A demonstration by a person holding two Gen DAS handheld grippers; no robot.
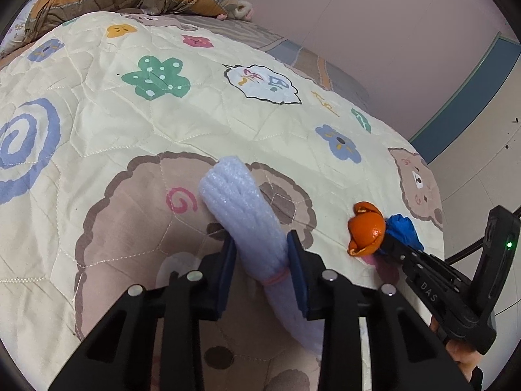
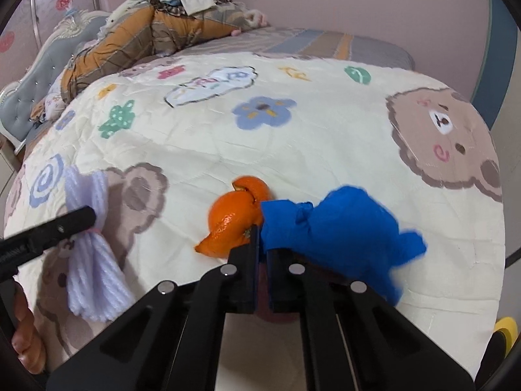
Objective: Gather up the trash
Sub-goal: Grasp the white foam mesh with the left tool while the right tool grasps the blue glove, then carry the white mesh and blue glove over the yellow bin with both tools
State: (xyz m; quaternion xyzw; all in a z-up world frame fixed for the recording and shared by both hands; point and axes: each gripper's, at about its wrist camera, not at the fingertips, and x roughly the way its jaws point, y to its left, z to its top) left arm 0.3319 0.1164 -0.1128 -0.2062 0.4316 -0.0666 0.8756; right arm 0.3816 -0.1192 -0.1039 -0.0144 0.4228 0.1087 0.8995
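Listing what I see on the bed quilt: left hand-held gripper, jaws partly closed, pads pressing a lavender yarn bundle near its pink band. Right hand-held gripper, jaws nearly together, pinching a blue glove at its knotted end, orange peel touching it.
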